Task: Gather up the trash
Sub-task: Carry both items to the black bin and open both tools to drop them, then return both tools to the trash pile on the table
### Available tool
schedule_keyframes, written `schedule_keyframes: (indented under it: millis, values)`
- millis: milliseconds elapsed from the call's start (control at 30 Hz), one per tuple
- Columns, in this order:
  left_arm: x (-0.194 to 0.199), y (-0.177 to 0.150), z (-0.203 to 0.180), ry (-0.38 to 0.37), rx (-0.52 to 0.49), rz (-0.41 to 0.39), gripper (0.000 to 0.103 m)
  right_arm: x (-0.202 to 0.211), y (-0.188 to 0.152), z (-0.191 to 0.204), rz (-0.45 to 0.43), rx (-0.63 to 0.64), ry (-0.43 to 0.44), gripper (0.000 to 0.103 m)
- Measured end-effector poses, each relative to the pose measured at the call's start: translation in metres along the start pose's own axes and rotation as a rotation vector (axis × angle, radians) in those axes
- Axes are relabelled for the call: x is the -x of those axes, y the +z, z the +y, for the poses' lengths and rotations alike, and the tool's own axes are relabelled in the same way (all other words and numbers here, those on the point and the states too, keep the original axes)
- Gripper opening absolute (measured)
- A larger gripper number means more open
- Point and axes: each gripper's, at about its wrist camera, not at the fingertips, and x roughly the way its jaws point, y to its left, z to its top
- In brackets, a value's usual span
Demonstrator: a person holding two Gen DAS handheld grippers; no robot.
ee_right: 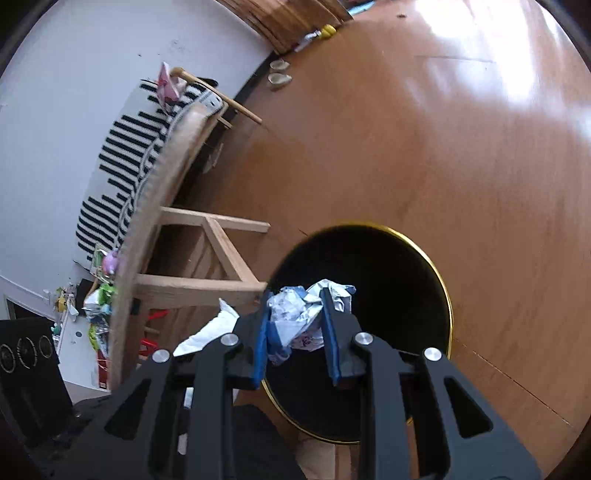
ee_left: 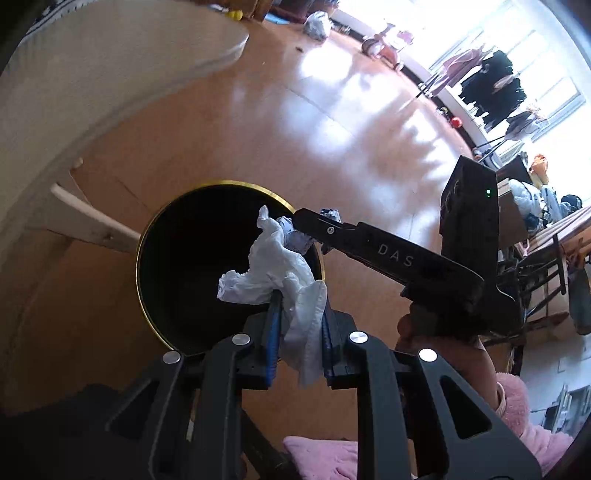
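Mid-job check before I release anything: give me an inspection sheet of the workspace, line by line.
Surface: glossy wooden floor, sun glare across it.
Job's things: black bin with a gold rim stands open on the floor; white tissue and crumpled printed wrapper both hang over its mouth.
Clutter: slippers by the wall, a filled plastic bag further off.
Grippers: left gripper shut on the white tissue; right gripper shut on the crumpled printed wrapper.
Cables: nothing seen.
Surroundings: wooden bench beside the bin, striped cushion, clothes rack by the bright windows.
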Motion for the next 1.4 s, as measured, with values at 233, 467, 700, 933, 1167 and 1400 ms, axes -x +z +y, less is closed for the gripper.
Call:
schedule_keyframes:
  millis: [233,467,700,933,1167,1400]
  values:
    - [-0.030,-0.001,0.014,-0.037,0.065,0.050,0.018,-0.025,-0.010,-0.013,0.054,-0.043,-0.020,0.025]
    - [-0.016,-0.002,0.009,0.053,0.061,-0.045,0.097,-0.001,0.009,-0.009,-0.023,-0.071,-0.037,0.096]
    - [0.057,0.002,0.001,0.077,0.067,-0.311,0.097,0.032,0.014,0.000,-0.163,-0.038,-0.322,0.096]
    - [0.225,-0.012,0.058,0.193,0.082,-0.646,0.097,0.058,0.007,0.044,-0.295,0.173,-0.409,0.096]
    - [0.340,-0.124,0.213,0.667,0.426,-0.718,0.097,0.043,0.006,0.125,-0.301,0.316,-0.283,0.096]
    - [0.389,-0.198,0.330,0.763,0.702,-0.646,0.097,0.006,-0.001,0.293,-0.201,0.581,-0.066,0.096]
